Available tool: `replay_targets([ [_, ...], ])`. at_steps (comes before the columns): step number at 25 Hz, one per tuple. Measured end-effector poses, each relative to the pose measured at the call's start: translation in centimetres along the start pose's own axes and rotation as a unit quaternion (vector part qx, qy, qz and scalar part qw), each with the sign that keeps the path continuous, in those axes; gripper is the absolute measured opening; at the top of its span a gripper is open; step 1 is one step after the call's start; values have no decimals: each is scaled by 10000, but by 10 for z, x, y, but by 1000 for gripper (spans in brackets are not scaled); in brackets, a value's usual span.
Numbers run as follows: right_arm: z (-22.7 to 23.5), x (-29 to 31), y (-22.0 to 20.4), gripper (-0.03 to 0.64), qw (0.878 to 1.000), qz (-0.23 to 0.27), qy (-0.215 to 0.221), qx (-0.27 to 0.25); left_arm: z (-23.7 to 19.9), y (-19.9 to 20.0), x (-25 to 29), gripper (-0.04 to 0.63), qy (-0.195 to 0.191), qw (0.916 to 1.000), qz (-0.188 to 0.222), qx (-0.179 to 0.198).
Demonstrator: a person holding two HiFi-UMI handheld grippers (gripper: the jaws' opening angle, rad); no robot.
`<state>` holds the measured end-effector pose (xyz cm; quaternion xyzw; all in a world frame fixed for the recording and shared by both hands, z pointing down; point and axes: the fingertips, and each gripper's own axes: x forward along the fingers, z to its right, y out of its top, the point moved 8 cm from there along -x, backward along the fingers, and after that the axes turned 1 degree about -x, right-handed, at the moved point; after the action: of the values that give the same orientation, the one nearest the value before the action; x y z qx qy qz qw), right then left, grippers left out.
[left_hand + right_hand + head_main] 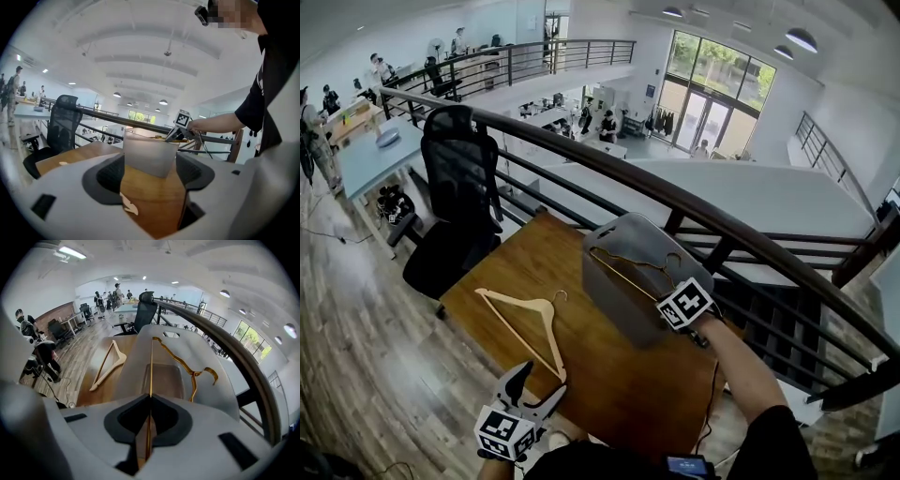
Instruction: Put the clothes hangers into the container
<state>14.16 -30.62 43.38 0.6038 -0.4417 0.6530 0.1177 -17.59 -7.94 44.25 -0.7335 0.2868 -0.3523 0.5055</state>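
Gold hanger point(151, 363) pinched by right gripper point(149, 425) angled down over container point(132, 355), left gripper point(151, 187) spread, level.

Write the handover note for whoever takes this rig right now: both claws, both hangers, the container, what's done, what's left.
Right claw: shut on the bottom bar of the gold wire hanger, which it holds in the open top of the grey container.
Left claw: open, nothing between its jaws, low at the near edge of the table.
Wooden hanger: lies flat on the table, left of the container, untouched.
Done: gold hanger picked up and brought to the container.
Left: release it inside, then pick up the wooden hanger and put it in too.
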Motion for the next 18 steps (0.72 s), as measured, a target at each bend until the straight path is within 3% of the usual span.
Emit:
replay_targets([
  [10, 14, 45, 15, 18, 9924, -1174, 305, -221, -4, -8, -10, 348, 265, 9995, -89, -128],
  [18, 16, 70, 21, 23, 9909, -1264, 384, -275, -2, -15, -20, 348, 523, 9983, -172, -211],
])
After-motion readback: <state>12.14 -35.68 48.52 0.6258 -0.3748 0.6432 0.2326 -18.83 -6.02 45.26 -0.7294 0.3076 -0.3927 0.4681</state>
